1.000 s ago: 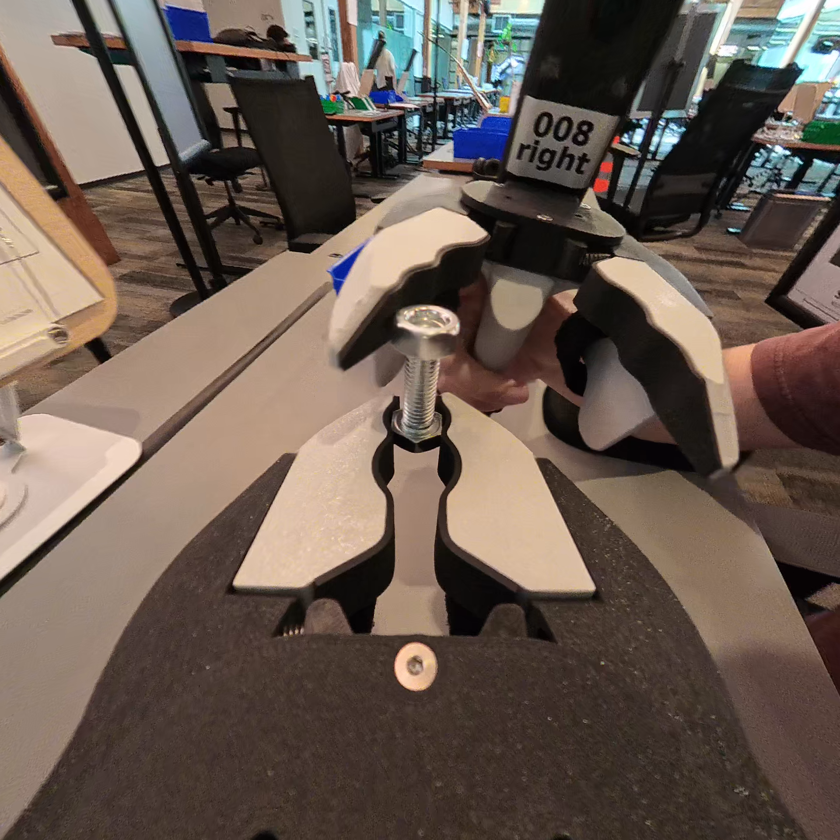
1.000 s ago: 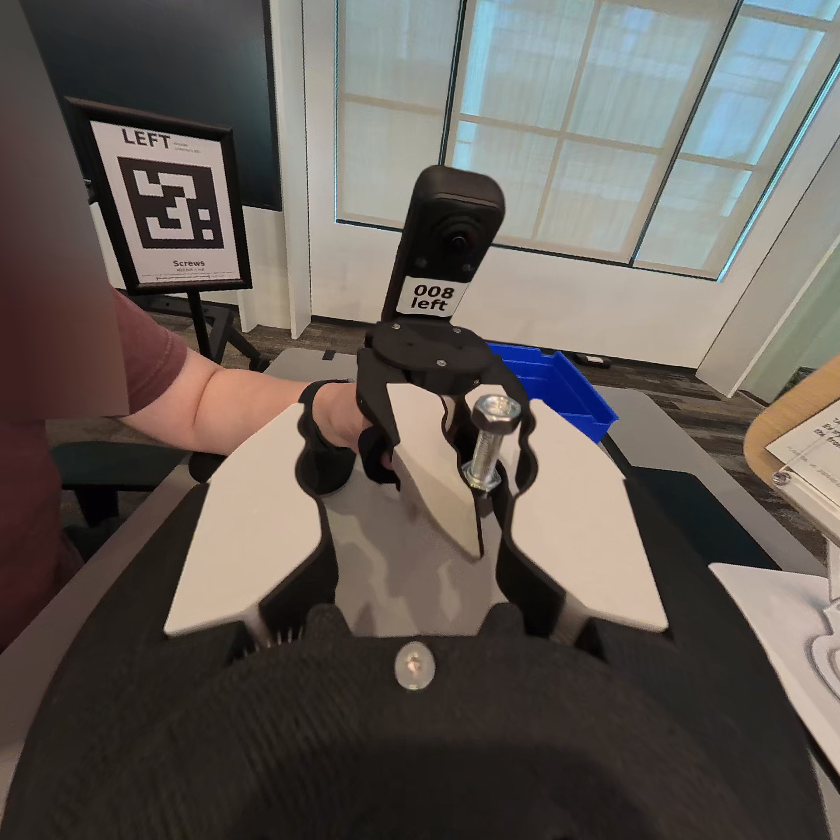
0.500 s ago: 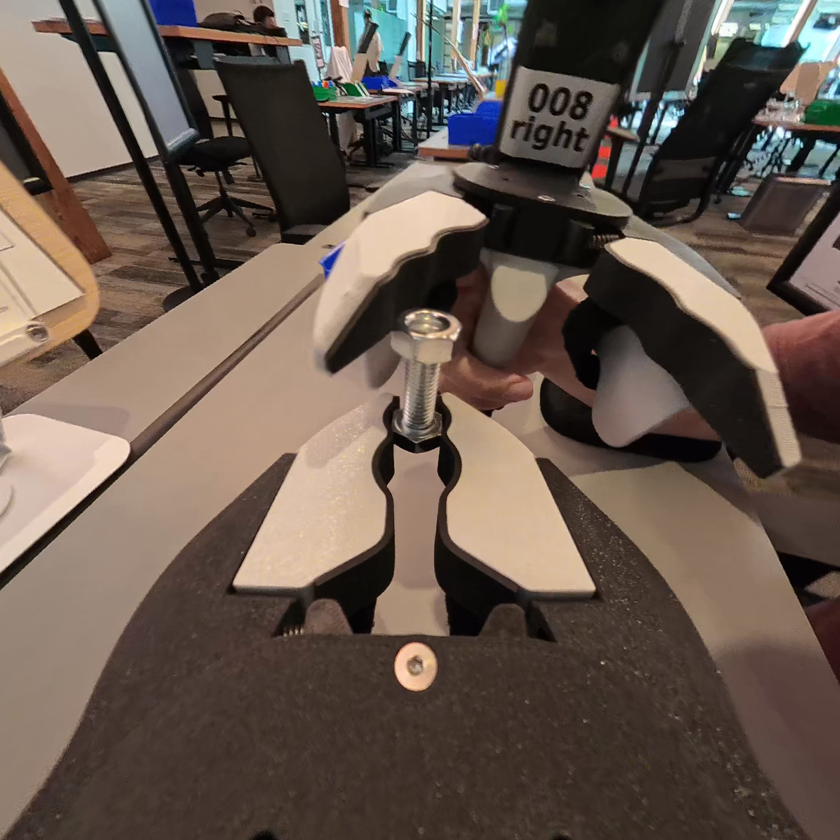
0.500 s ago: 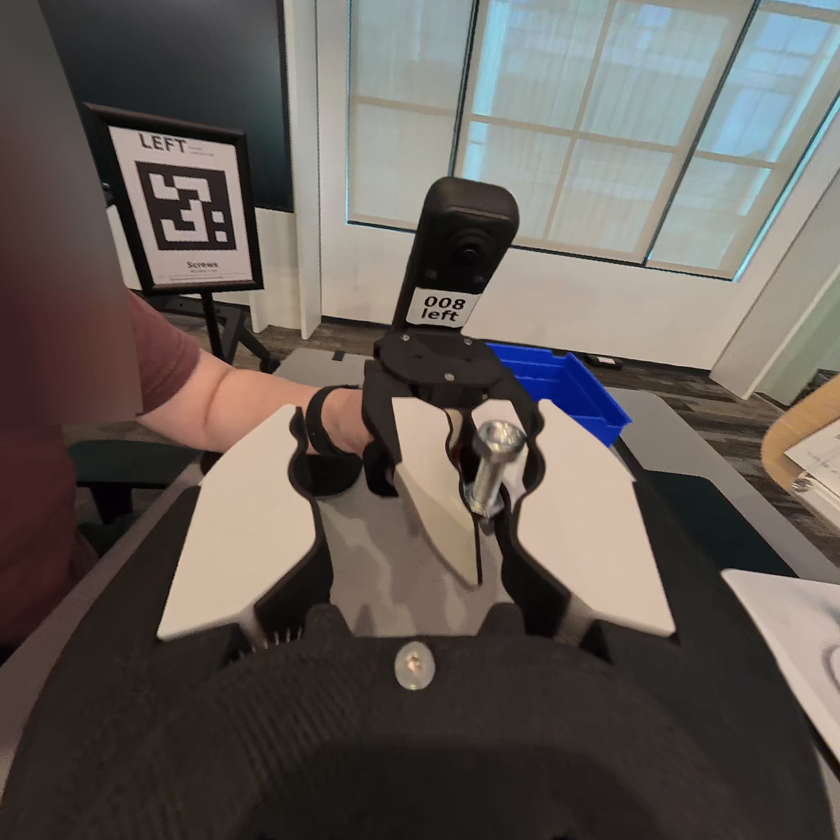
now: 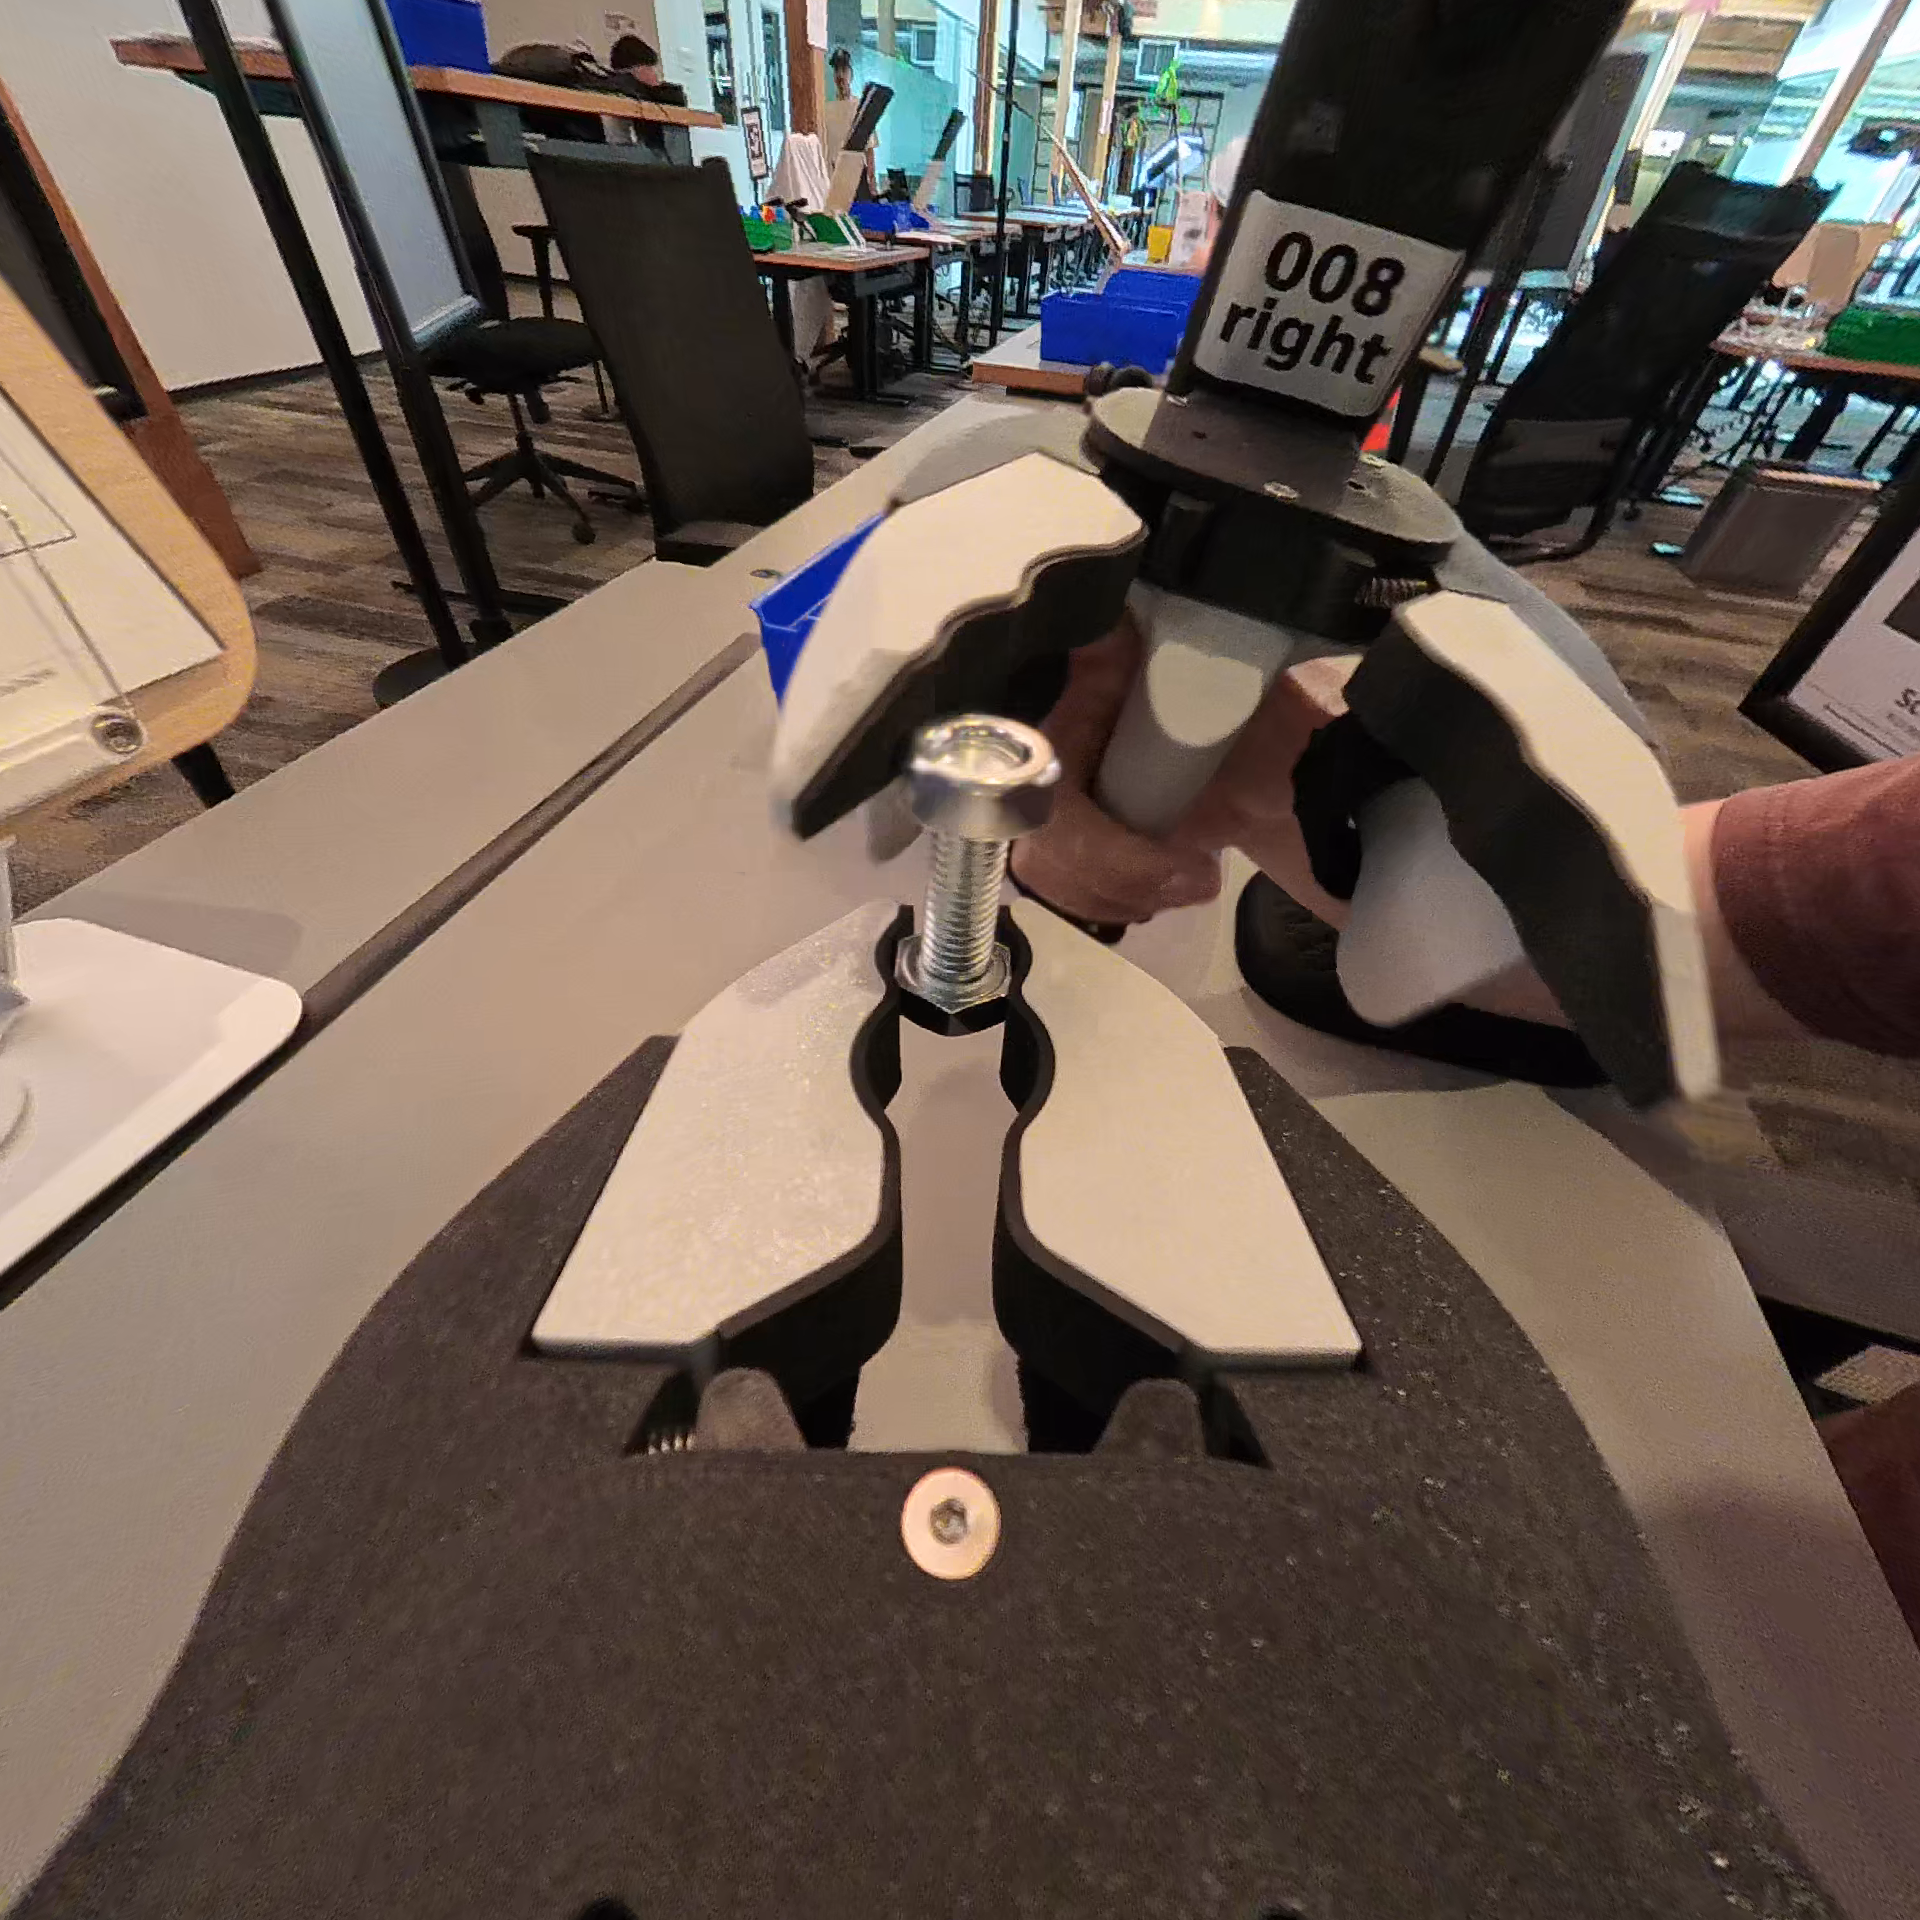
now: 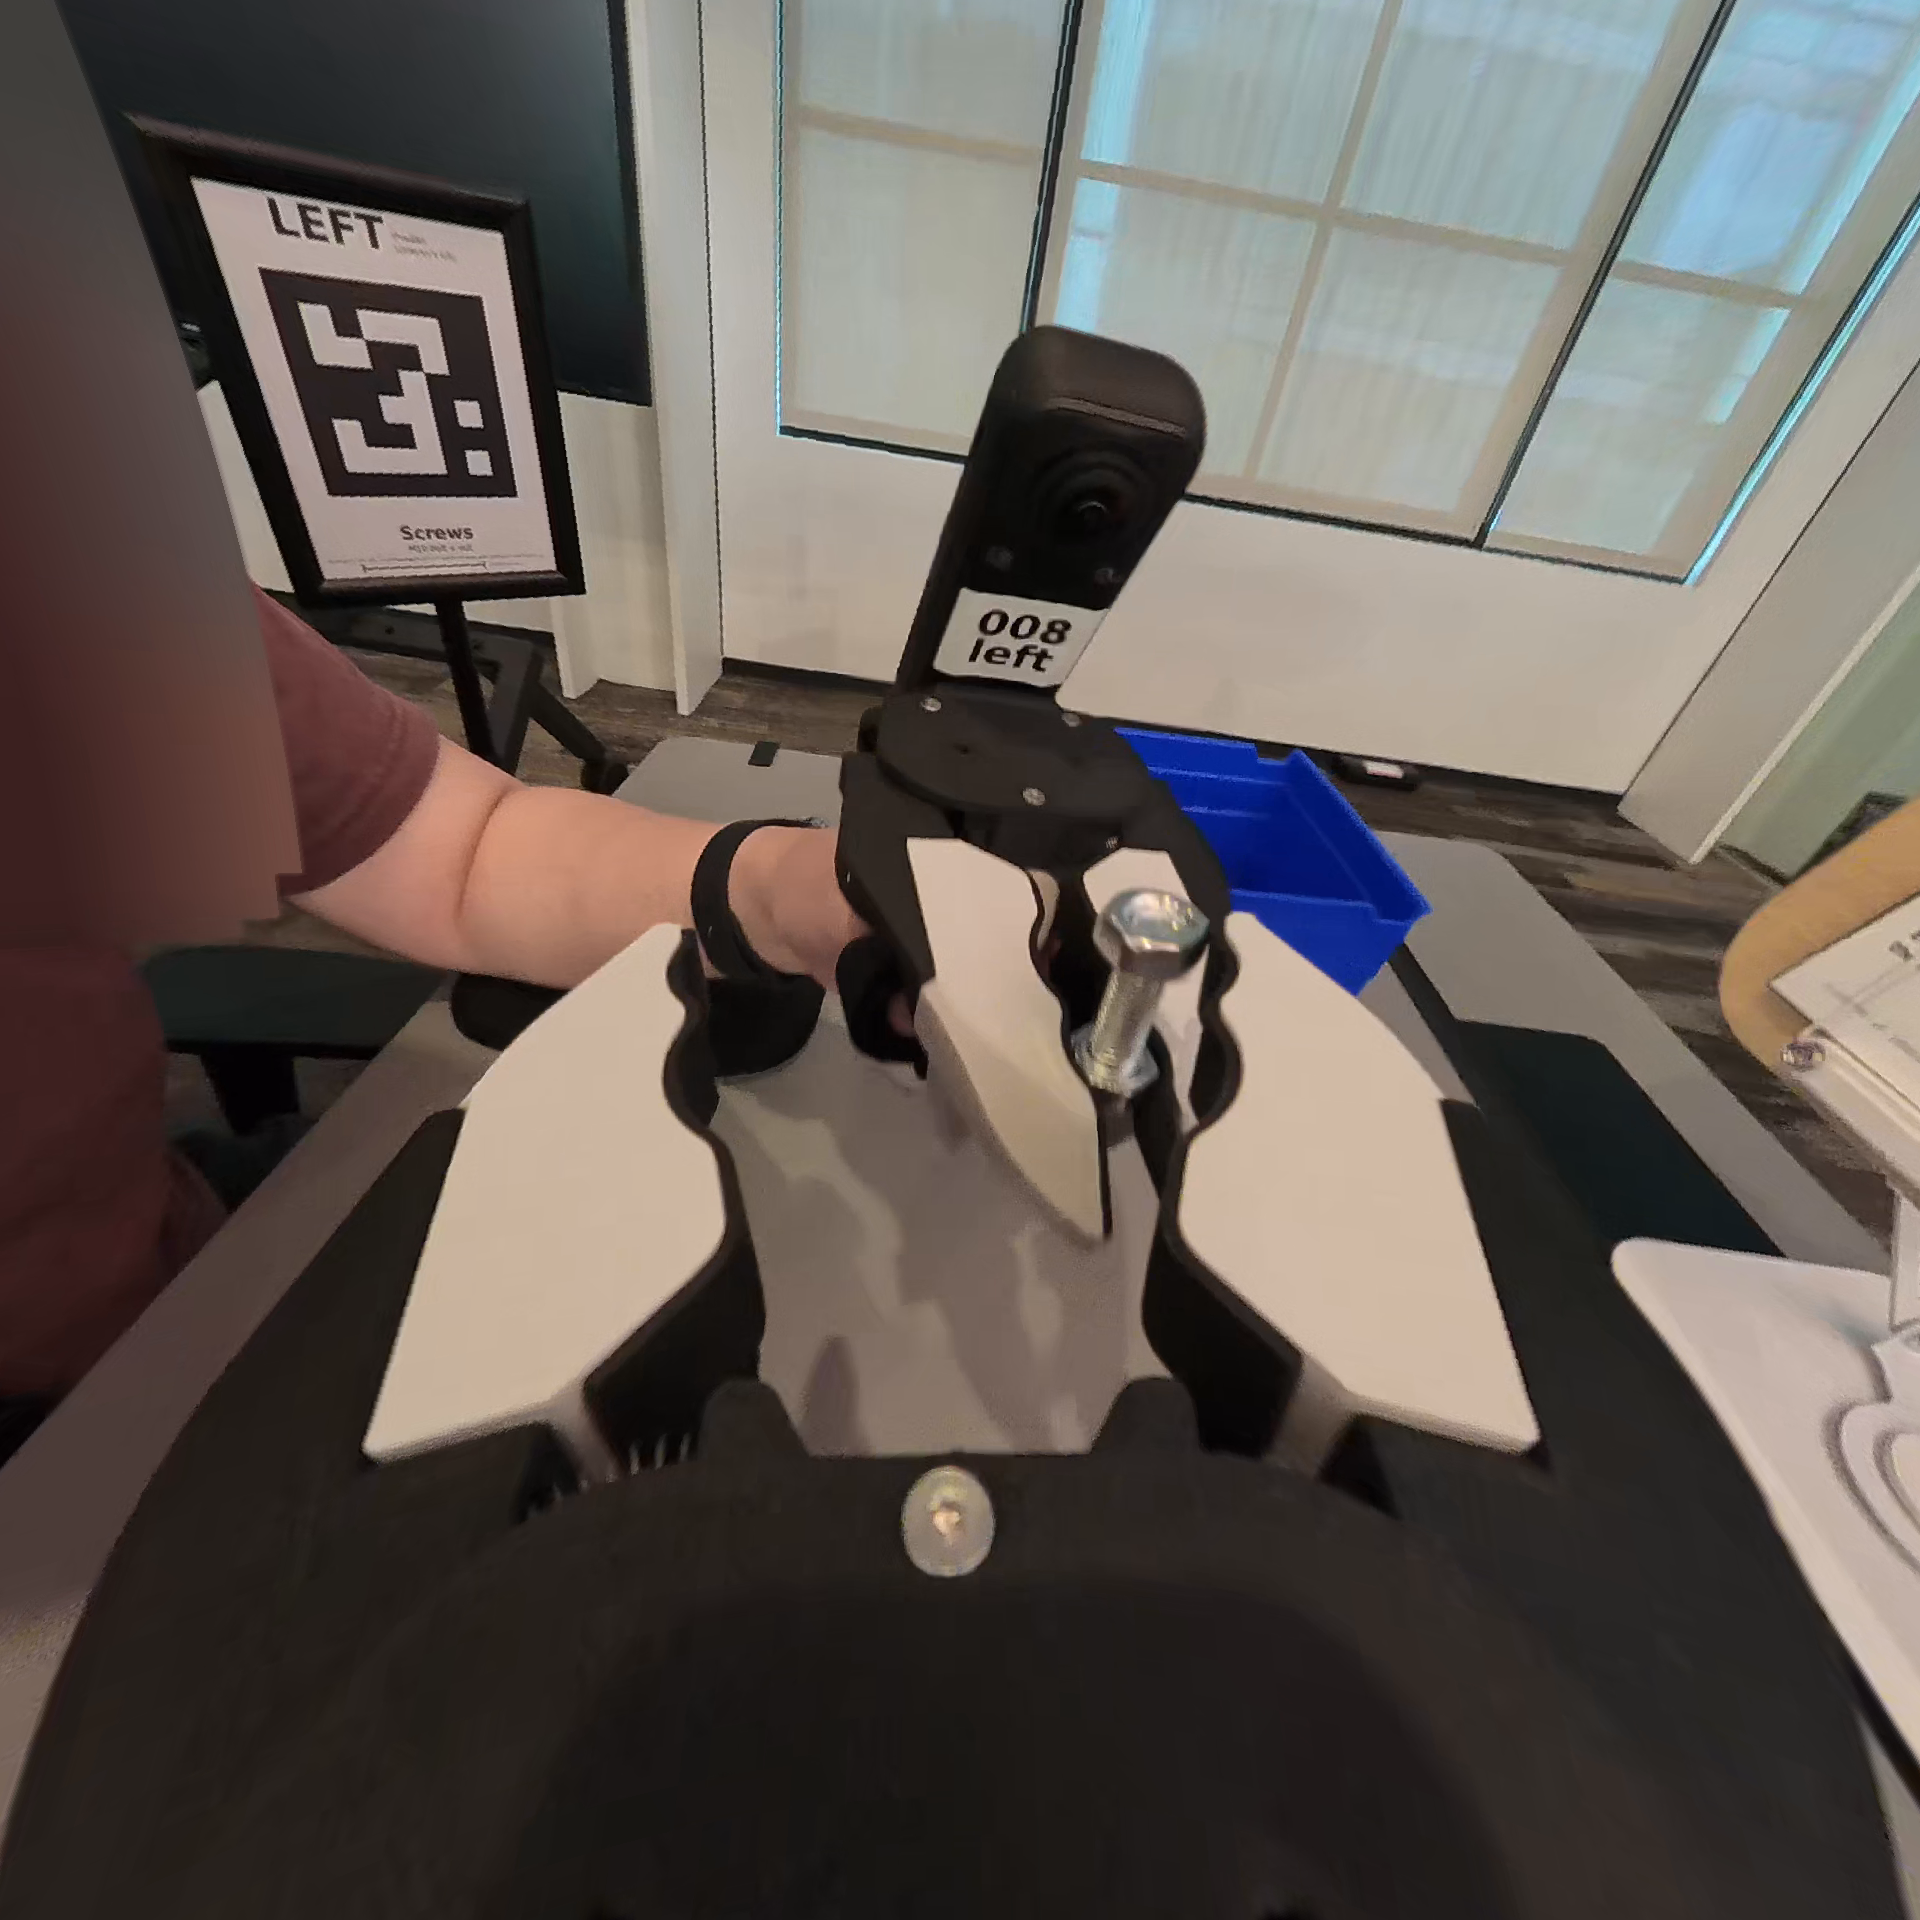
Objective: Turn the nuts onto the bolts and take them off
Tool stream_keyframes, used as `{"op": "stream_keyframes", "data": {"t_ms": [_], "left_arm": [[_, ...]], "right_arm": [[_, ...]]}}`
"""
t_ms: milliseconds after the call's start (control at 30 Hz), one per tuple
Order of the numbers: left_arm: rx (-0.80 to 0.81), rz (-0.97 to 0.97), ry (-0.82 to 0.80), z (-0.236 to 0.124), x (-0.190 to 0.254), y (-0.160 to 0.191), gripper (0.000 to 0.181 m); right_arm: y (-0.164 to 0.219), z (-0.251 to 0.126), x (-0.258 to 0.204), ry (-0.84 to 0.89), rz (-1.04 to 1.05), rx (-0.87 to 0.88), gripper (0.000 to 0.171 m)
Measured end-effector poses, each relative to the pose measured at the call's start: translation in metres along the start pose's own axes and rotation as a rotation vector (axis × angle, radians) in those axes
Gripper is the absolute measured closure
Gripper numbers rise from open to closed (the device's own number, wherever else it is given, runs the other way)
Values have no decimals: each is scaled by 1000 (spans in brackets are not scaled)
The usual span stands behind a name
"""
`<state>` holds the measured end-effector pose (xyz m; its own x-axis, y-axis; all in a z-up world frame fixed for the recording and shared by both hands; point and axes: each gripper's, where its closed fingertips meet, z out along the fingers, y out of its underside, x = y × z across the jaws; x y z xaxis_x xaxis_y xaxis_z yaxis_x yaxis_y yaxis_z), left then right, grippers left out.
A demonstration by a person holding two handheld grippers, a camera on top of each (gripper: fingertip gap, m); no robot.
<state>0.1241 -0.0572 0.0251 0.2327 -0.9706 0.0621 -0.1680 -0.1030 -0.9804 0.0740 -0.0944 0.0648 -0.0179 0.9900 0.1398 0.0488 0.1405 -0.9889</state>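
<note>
A silver hex bolt (image 5: 971, 883) stands upright, head up, with a silver nut (image 5: 954, 977) near its lower end. My left gripper (image 5: 954, 987) is shut on the nut and holds it above the grey table (image 5: 468, 810). My right gripper (image 5: 1236, 935) faces it, open and tilted, with one finger (image 5: 935, 644) just behind the bolt head. In the right wrist view the bolt (image 6: 1132, 997) and nut (image 6: 1117, 1065) stand just inside the right-hand finger (image 6: 1351, 1195) of my open right gripper (image 6: 951, 997). The left gripper (image 6: 1096, 1132) is seen from the front.
A blue bin (image 6: 1278, 852) sits on the table behind the left gripper; it also shows in the left wrist view (image 5: 800, 613). A white stand base (image 5: 125, 1060) lies at the table's side. A framed sign on a stand (image 6: 384, 384), office chairs and desks lie beyond. Across from one pair of fingers to the other is roughly 6 cm.
My right gripper has shifted and tilted slightly beside the bolt head and stays open. My left gripper keeps its hold on the nut.
</note>
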Motion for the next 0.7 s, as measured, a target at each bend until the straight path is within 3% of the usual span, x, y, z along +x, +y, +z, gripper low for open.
{"op": "stream_keyframes", "data": {"t_ms": [67, 200, 400, 500, 700], "left_arm": [[10, -9, -16, -5, -6, -1, 167], [-9, 11, 17, 0, 3, 1, 167], [-15, 8, 9, 3, 3, 2, 167], [18, -31, -35, -8, -12, -3, 167], [-22, -1, 30, -2, 4, 1, 167]], "right_arm": [[-2, -11, 5, -9, 30, 7, 93], [-7, -9, 11, 25, 62, 74, 82], [4, 7, -2, -4, -5, -9, 72], [4, -10, 3, -14, 5, -22, 94], [-2, 1, 11, 49, 45, 43, 76]]}}
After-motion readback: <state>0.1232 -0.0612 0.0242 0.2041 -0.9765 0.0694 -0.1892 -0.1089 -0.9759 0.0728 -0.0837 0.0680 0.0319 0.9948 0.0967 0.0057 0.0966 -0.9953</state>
